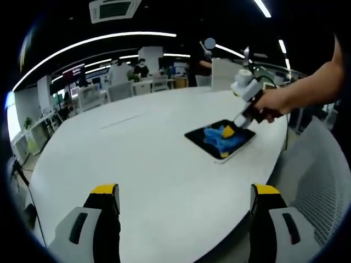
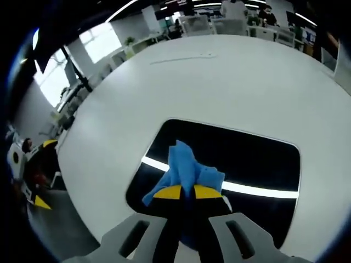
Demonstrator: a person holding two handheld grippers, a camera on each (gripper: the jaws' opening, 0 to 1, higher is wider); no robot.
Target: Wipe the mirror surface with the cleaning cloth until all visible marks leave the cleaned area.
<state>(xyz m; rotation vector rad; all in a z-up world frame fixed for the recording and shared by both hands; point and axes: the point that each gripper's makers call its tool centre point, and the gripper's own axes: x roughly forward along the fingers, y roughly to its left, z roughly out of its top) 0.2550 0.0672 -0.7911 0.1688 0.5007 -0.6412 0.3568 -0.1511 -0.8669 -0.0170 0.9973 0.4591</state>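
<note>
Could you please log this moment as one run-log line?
right gripper shut on blue cloth | cloth on mirror | left gripper open, idle

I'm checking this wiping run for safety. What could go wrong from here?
The mirror lies loose near the white table's edge; a hard stroke might slide it off. The right gripper pinches only a bunched corner of the blue cloth, so it may slip free. The left gripper hangs open, apart from the mirror, not steadying it.
</note>
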